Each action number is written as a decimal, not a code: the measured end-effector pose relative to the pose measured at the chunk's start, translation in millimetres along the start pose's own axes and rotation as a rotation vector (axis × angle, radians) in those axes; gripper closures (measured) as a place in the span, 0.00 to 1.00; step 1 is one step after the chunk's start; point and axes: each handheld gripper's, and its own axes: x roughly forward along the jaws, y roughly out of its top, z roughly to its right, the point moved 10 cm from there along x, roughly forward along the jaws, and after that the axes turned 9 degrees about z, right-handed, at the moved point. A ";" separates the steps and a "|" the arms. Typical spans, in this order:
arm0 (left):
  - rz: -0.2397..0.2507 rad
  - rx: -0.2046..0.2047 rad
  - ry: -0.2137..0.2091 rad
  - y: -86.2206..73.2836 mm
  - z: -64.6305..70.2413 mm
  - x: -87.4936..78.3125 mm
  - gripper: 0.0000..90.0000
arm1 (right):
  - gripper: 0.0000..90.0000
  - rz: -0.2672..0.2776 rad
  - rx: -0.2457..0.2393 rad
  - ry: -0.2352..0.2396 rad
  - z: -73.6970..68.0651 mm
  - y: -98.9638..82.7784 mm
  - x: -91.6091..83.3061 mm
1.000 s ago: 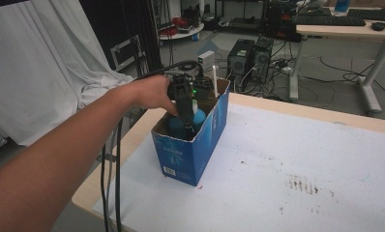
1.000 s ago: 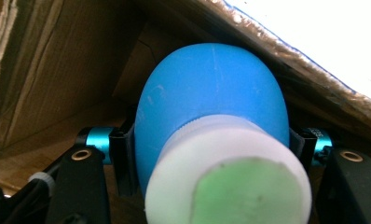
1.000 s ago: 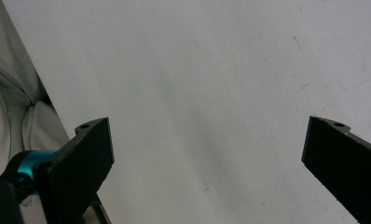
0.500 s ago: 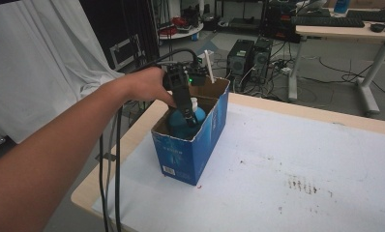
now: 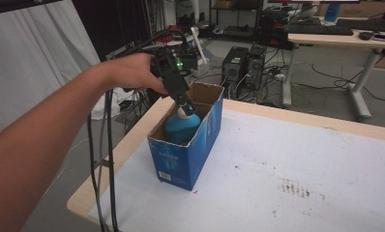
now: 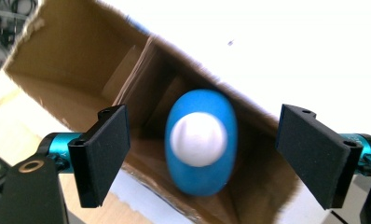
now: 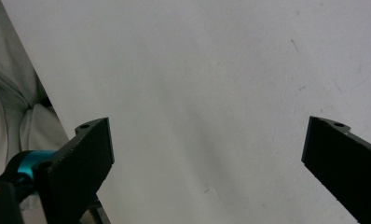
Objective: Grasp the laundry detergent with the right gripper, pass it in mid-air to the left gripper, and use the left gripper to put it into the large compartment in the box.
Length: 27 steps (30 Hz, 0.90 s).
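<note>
work: taking the blue bottle [image 5: 182, 126] out of, or setting it into, the blue cardboard box [image 5: 186, 150]; which of the 2 I can't tell
bottle: upright inside the box, white cap [image 6: 198, 138] up, shoulders about level with the box rim; sits near the front end of the box
left hand-held gripper [image 6: 203, 154]: jaws spread wide, 1 on each side of the cap, not touching it; in the high view its tip sits right at the cap
right hand-held gripper [image 7: 207, 172]: jaws wide apart, nothing between them, pointed at bare white bench cover
done: left hand-held gripper is lined up over the bottle, box top is open
left: judged early stage; jaws not closed on the cap or neck, bottle not lifted clear of the box
box: stands on the bench [image 5: 326, 159] near its left edge, top flaps gone or folded, brown inside
bench surface: white cover with dark smudges [image 5: 294, 187] toward the right, wood edge showing
room: white cloth [image 5: 31, 63] at left, computer towers [image 5: 246, 65] on the floor behind, another desk [image 5: 345, 36] with a keyboard at back right, cables on the floor
</note>
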 end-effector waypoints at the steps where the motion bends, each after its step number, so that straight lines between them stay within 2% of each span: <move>1: 0.004 0.018 0.010 3.2 2.1 -3.7 0.20 | 0.01 0.001 0.001 -0.002 0.4 0.1 -0.1; 3: -0.001 0.026 0.011 9.0 6.3 -11.0 0.20 | 0.01 0.003 0.001 -0.003 0.5 0.7 -0.7; 6: 0.037 0.055 -0.010 22.3 15.7 -21.1 0.20 | 0.01 0.014 -0.001 -0.003 0.0 3.1 -2.1; 9: 0.078 0.068 -0.049 35.8 27.6 -26.7 0.20 | 0.01 0.019 -0.002 -0.005 -0.4 4.5 -3.5; 11: 0.076 0.091 -0.073 41.7 36.0 -26.2 0.20 | 0.01 0.022 0.003 -0.005 -0.8 5.3 -4.7; 12: 0.072 0.108 -0.080 44.1 39.0 -25.0 0.20 | 0.01 0.028 0.003 -0.005 -1.1 6.3 -4.7; 14: 0.064 0.102 -0.080 48.0 43.9 -20.8 0.19 | 0.01 0.030 0.001 -0.005 -2.1 7.2 -5.1; 17: 0.033 0.132 -0.092 52.3 53.0 -10.8 0.08 | 0.01 0.028 -0.006 -0.002 -4.0 7.6 -4.3; 20: 0.026 0.159 -0.095 59.0 60.8 -1.7 0.02 | 0.01 0.026 -0.006 0.001 -5.6 7.8 -3.0; 23: 0.021 0.186 -0.109 66.4 69.2 6.2 0.02 | 0.01 0.031 -0.011 0.000 -6.2 9.1 -2.4; 27: 0.010 0.251 -0.126 76.8 82.3 16.7 0.02 | 0.01 0.044 -0.011 0.002 -7.1 12.7 -3.2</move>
